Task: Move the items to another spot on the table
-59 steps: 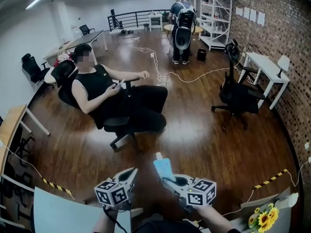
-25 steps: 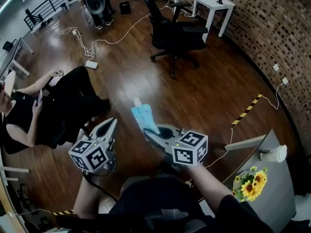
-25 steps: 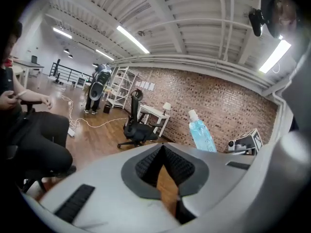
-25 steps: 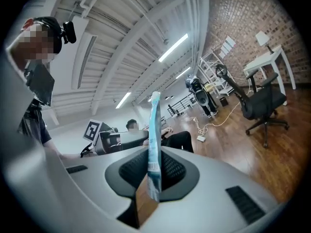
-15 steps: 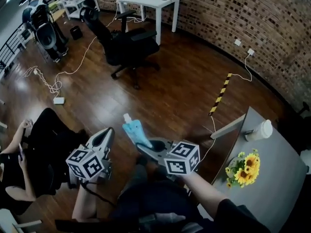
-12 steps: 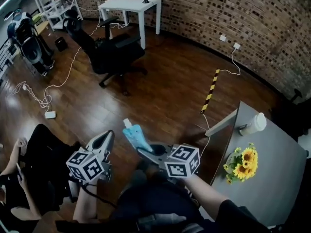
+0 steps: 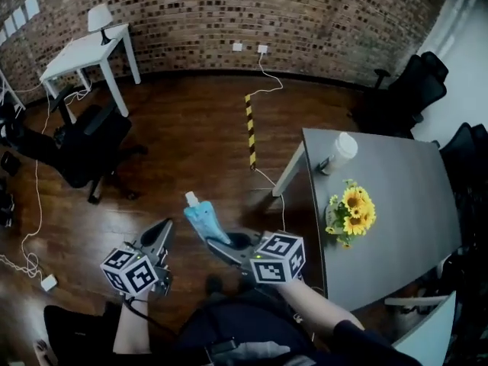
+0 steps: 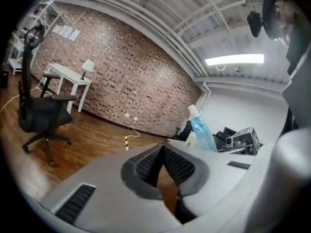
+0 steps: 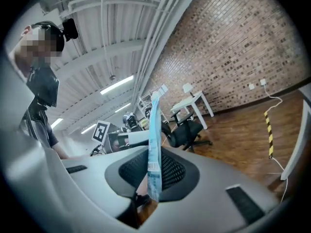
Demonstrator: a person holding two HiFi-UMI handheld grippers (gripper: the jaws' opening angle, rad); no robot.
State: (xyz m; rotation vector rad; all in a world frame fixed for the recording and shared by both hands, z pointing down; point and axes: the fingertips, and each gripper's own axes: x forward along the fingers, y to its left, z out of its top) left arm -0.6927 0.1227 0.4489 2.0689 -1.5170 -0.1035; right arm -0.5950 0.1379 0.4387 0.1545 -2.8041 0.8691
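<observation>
Two grippers hang over the floor, not yet over the table [image 7: 404,197]; within the last second the view has swung off the seated person and brought that table in at three o'clock, so the carry looks nearly over; the right gripper [image 7: 219,244] is clamped on the blue pouch [image 7: 200,221], spout up; the left gripper [image 7: 163,233] is closed and empty; sunflowers [image 7: 352,210] and a cup [image 7: 341,149] crowd the table's near edge, with bare top beyond them; a chair [image 7: 84,147] sits at ten o'clock, well apart.
</observation>
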